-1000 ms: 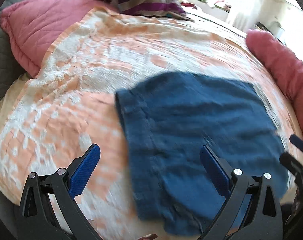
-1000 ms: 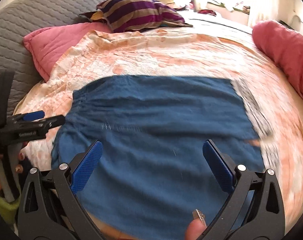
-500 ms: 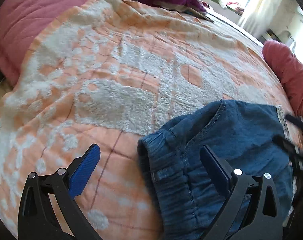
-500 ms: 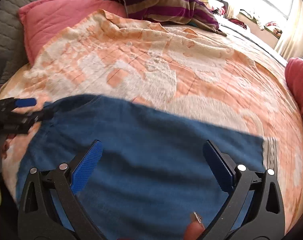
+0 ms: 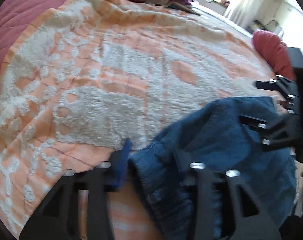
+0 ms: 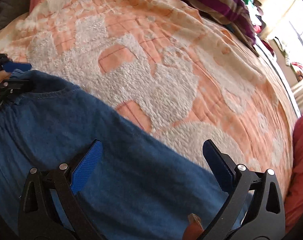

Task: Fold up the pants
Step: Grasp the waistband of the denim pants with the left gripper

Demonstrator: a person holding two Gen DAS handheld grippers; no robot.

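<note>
Denim pants (image 6: 75, 140) lie on the bed's orange-and-white blanket (image 6: 151, 76), filling the lower left of the right wrist view and the lower right of the left wrist view. By their look they are soft, limp cloth of middling weight: they will sag and drape when lifted, will not hold a shape, and will drag on the fuzzy blanket rather than slide. The stitched, gathered waistband and the hems look like the firmest places to pinch, since thicker seams give the pads something to bite; a grip in the middle of a leg would likely only raise a peak of cloth.

The left gripper (image 5: 153, 160) is closing its jaws, with the bunched waistband corner between them; the near pad looks to touch the fold, though blur keeps me from saying the far pad presses yet. The right gripper (image 6: 151, 154) hovers over the pants with its jaws spread wide and nothing pinched.

The left wrist view shows the crumpled waistband edge close up and the right gripper as a dark shape at the right edge, over the far end of the cloth. The right wrist view shows what the other lacks: the long, fairly flat run of the leg, its straight upper edge against the blanket, and the left gripper at the far left beside the curved seam.
</note>
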